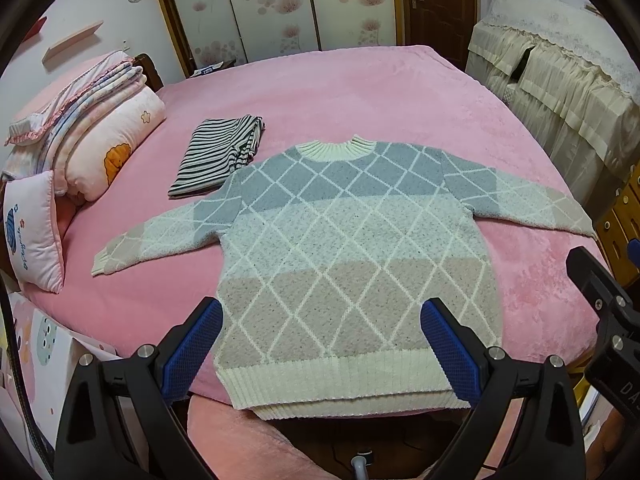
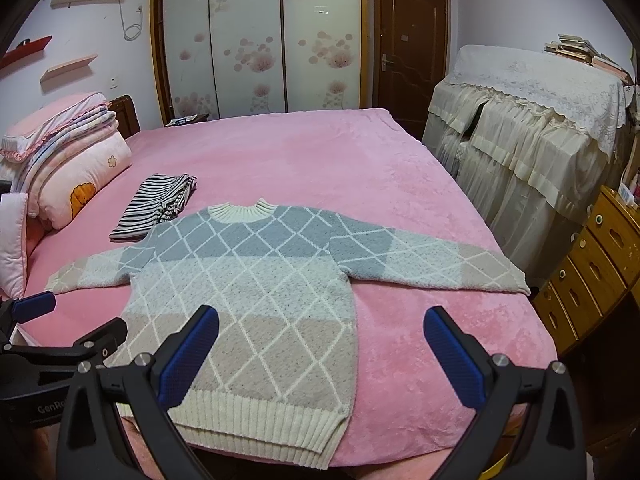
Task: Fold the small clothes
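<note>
A small knit sweater [image 1: 340, 240] [image 2: 256, 280] with a white diamond pattern over blue, pale and beige bands lies flat on the pink bed, sleeves spread out, ribbed hem at the near edge. My left gripper [image 1: 320, 344] hovers open above the hem, holding nothing. My right gripper [image 2: 320, 352] is open over the sweater's lower right side and the bedspread beside it, also holding nothing. A folded black-and-white striped garment [image 1: 218, 156] [image 2: 154, 206] lies behind the left shoulder of the sweater.
Stacked quilts and pillows [image 1: 92, 136] [image 2: 68, 168] fill the bed's left side. A lace-covered piece of furniture [image 2: 528, 120] and a wooden drawer chest [image 2: 592, 264] stand to the right. Wardrobe doors [image 2: 260, 36] are behind the bed.
</note>
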Tool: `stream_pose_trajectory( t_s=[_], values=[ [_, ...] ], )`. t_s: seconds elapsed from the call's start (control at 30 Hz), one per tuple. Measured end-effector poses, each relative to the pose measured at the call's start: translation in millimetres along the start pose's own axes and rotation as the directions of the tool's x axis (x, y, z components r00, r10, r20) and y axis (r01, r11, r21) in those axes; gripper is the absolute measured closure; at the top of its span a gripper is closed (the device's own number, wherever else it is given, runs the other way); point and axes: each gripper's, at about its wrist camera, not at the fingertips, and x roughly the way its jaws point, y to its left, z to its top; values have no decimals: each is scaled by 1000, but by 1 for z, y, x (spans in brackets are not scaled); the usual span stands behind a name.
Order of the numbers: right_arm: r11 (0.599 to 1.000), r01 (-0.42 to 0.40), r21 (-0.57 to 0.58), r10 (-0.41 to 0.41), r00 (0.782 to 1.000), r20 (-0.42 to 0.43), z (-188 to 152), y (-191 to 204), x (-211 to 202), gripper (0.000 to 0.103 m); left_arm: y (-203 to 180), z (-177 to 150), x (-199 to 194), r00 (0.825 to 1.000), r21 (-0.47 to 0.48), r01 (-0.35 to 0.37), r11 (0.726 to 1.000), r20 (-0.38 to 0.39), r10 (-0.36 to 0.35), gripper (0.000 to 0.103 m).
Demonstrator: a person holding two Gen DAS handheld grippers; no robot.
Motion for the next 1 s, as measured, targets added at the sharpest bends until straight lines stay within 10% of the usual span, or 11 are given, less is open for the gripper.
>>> stream_pose_trajectory(
  t_s=[1.0],
  values=[
    [996, 40, 82, -45, 998, 51, 6, -71, -14, 0, -57, 24, -12, 1000, 52, 28, 998, 0, -28, 4]
  ],
)
